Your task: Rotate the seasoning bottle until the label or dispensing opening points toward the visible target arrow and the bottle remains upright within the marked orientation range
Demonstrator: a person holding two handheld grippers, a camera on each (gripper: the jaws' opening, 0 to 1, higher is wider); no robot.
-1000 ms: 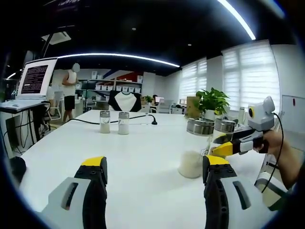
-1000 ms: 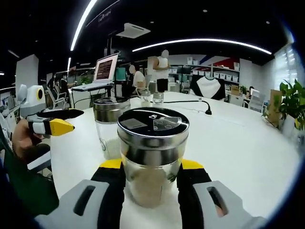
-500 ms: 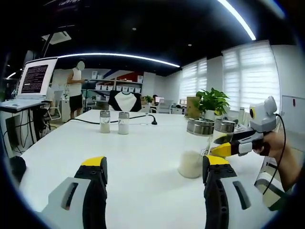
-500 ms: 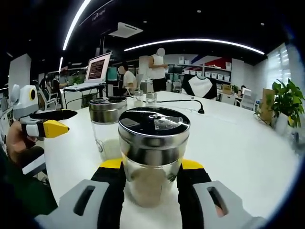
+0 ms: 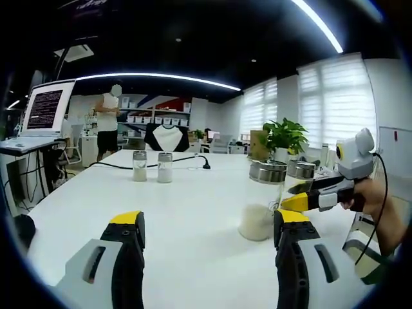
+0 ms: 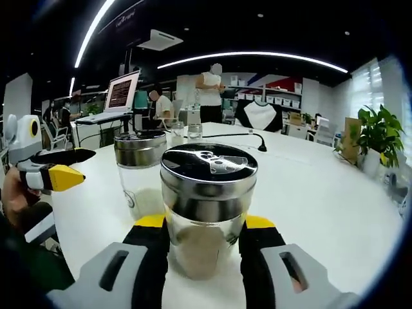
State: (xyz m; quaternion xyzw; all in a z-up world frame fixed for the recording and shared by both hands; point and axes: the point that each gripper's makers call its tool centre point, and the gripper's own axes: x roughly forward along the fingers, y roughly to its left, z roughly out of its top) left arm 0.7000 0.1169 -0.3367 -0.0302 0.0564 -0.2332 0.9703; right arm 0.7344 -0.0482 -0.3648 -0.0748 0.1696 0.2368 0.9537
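In the right gripper view, my right gripper is shut on a glass seasoning bottle with a steel shaker lid. The bottle stands upright on the white table. A second steel-lidded jar, holding white grains, stands just behind it to the left. The left gripper hovers at the far left, held by a hand. In the left gripper view, my left gripper is open above the table with nothing between its jaws. The white-grain jar stands ahead on the right, and the right gripper holds the other bottle behind it.
Two small shakers stand far back beside a black cable. A potted plant is at the back right. A laptop sits on a stand at the left, with a person standing beyond it.
My right gripper has turned with the bottle: the lid's openings sit at a new angle and the background slid left. The left view shifted slightly, and the far person walked right.
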